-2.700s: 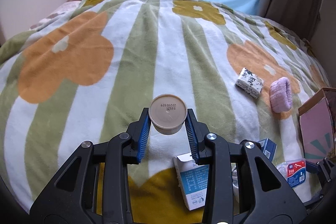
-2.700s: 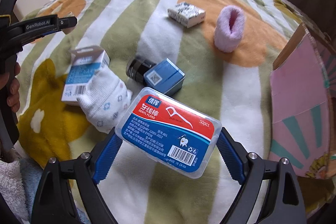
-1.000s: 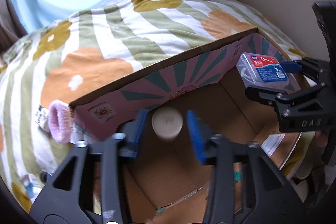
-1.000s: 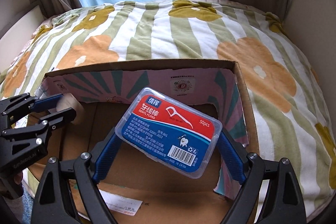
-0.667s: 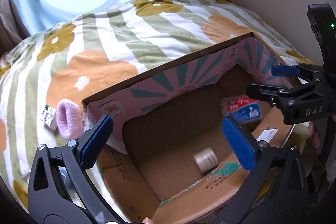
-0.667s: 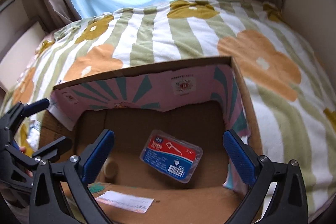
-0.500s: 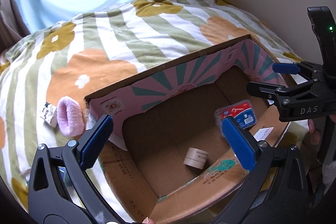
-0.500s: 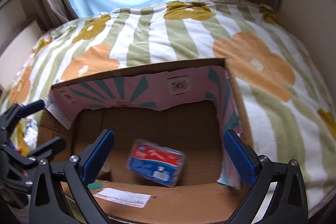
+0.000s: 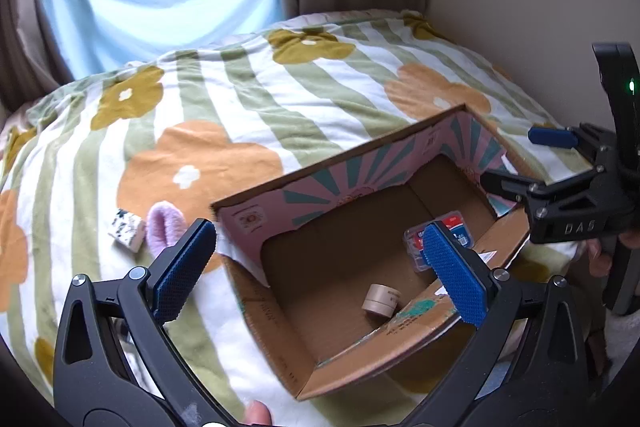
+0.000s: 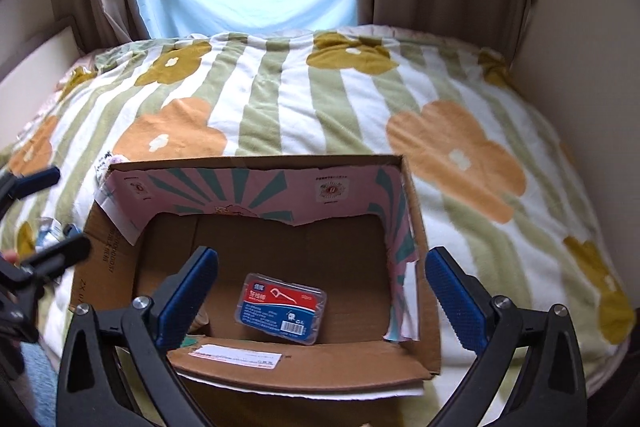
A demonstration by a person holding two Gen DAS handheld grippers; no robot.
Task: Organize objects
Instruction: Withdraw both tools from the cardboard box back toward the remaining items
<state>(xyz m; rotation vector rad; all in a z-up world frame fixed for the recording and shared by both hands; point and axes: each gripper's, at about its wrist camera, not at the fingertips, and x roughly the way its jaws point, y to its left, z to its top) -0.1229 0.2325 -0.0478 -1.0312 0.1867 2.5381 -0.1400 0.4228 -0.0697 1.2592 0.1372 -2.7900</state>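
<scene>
Both grippers hang above the cardboard box (image 10: 256, 357), left gripper (image 9: 320, 267) and right gripper (image 10: 322, 289) spread wide, holding nothing. The floss case (image 10: 282, 307) lies flat inside. Only the left view catches the beige jar (image 9: 380, 301) on its side and the pink sock (image 9: 162, 227) outside.
</scene>
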